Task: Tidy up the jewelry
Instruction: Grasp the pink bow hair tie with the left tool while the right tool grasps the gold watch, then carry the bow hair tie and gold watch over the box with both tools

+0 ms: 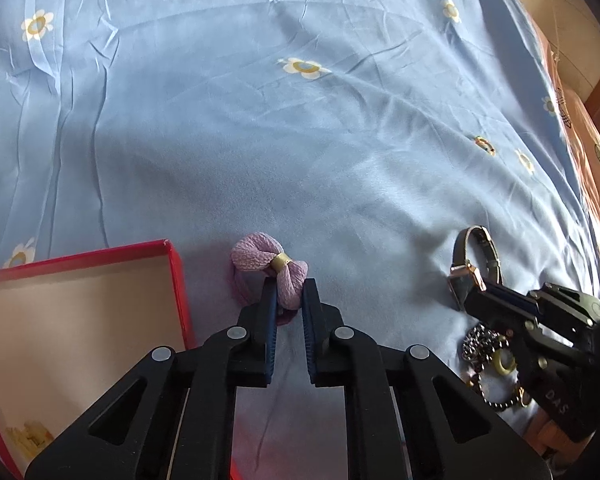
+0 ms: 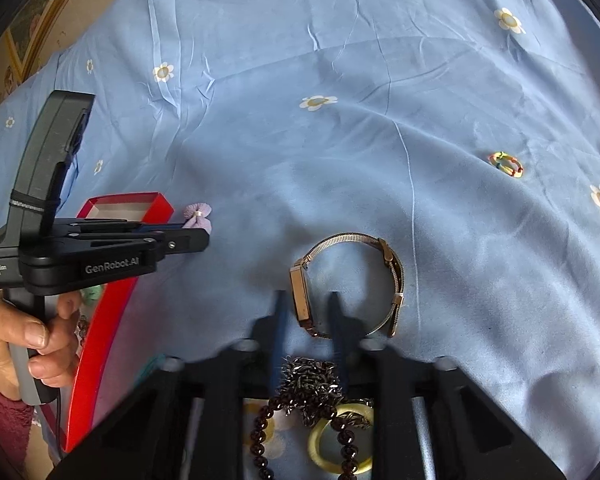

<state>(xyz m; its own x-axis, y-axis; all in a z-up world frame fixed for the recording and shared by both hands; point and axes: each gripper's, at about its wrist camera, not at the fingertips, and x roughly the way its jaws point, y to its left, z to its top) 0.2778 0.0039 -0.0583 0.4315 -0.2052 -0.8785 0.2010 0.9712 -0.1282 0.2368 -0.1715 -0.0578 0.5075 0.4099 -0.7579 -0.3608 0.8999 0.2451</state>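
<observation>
Left tongs (image 1: 291, 294) pinch the pink hair tie (image 1: 274, 266); right tongs (image 2: 306, 312) clamp the watch (image 2: 302, 296); chains behind them remain unsorted, red box (image 1: 178, 280) nearly empty.

Both wrist views look steeply down, close over the bedsheet (image 1: 340, 140).

The left tongs (image 1: 289, 292) are closed on one lobe of a pink fabric bow (image 1: 269, 268) with a gold band at its middle, lying on a bed's blue flowered sheet (image 1: 300, 140). Just left of the bow stands an open red box (image 1: 178, 280) with a pale inside. Toward the bed's right edge, the right tongs (image 1: 474, 298) meet the face of a gold watch (image 1: 466, 280) with a mesh strap. Beneath them lie a dark chain (image 1: 476, 346), a beaded strand (image 1: 496, 402) and a yellowish ring (image 1: 505, 361).
</observation>
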